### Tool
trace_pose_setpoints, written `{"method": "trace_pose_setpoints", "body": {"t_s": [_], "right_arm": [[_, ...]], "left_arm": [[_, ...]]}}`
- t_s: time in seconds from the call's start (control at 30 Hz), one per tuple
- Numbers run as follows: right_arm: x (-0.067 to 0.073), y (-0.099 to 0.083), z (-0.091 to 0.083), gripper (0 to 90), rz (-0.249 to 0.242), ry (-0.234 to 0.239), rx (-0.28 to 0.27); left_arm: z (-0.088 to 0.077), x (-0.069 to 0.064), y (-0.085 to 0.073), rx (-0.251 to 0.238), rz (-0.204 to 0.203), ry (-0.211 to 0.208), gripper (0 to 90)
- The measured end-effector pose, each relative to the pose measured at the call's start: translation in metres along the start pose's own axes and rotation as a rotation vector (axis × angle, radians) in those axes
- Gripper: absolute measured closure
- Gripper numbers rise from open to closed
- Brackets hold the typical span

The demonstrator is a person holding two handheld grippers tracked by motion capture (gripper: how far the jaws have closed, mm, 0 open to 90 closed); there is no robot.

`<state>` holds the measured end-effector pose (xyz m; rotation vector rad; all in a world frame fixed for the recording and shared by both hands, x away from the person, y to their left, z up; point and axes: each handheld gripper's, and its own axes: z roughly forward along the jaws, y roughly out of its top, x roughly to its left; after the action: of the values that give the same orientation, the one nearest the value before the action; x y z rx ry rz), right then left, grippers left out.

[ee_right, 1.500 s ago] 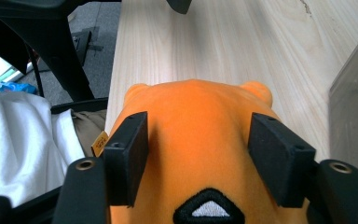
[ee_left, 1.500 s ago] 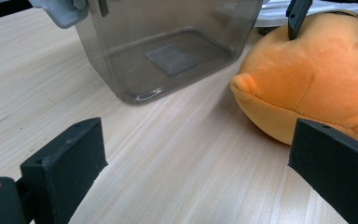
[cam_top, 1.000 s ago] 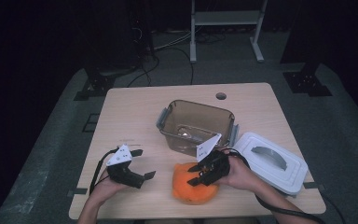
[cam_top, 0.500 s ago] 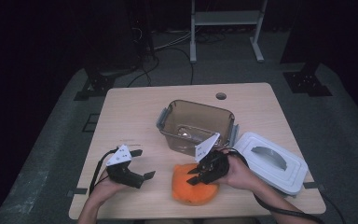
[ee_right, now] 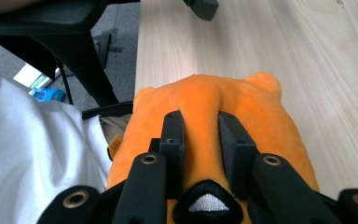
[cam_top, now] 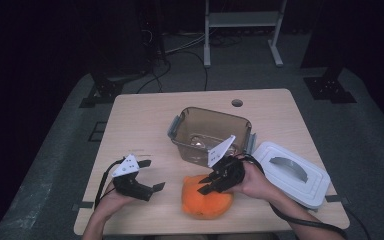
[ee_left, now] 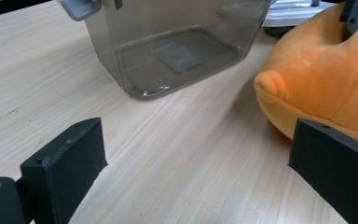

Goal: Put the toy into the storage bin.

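Dark room all round, grey floor, pale wooden bench [cam_top: 145, 125] lit in the middle. Sitting near the bench's front edge: orange plush toy [cam_top: 206, 199], soft and rounded, close to the person's side. Right claw [cam_top: 206, 186] down on top of it, jaws just been closing, now pinching a ridge of orange fabric between the 2 black pads. Same grip up close in the right gripper view: right claw [ee_right: 201, 135] squeezed tight on a fold of the plush toy [ee_right: 261, 116], fabric bulging up between the pads, small black-and-white patch right below them. White cloth of the person's clothing at the left of that view.

Over to the left claw [cam_top: 147, 175]: held low by the bench's front left, jaws wide apart, nothing between them. From the left gripper view, 2 black pads spread with bare wood in the gap, left claw [ee_left: 193, 158] aimed toward the plush toy [ee_left: 326, 88], near but not touching.

Behind the toy, clear brown container [cam_top: 211, 132] standing upright, open at the top, grey latches on the sides. White lid [cam_top: 291, 172] with grey handle lying flat on the bench just right of the container, beside the right hand.
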<state>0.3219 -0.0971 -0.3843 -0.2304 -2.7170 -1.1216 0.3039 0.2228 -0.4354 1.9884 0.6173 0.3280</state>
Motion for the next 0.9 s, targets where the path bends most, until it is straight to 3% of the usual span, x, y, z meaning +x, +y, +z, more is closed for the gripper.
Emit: {"method": "trace_pose_setpoints", "body": {"t_s": [0.17,0.37,0.6,0.9], "right_arm": [[0.003,0.006,-0.008,73.3,0.006,0.008,-0.020],[0.010,0.021,-0.031,73.3,-0.011,-0.006,-0.078],[0.017,0.046,-0.065,73.3,-0.044,-0.057,-0.123],[0.018,0.069,-0.089,73.3,-0.061,-0.105,-0.141]], "left_arm": [[-0.001,0.001,-0.001,-0.002,-0.002,0.005,2.9],[-0.003,0.003,-0.001,0.000,-0.005,0.010,2.9],[-0.004,0.003,-0.001,-0.003,-0.006,0.014,2.9],[-0.003,0.003,-0.002,-0.003,-0.013,0.011,2.9]]}}
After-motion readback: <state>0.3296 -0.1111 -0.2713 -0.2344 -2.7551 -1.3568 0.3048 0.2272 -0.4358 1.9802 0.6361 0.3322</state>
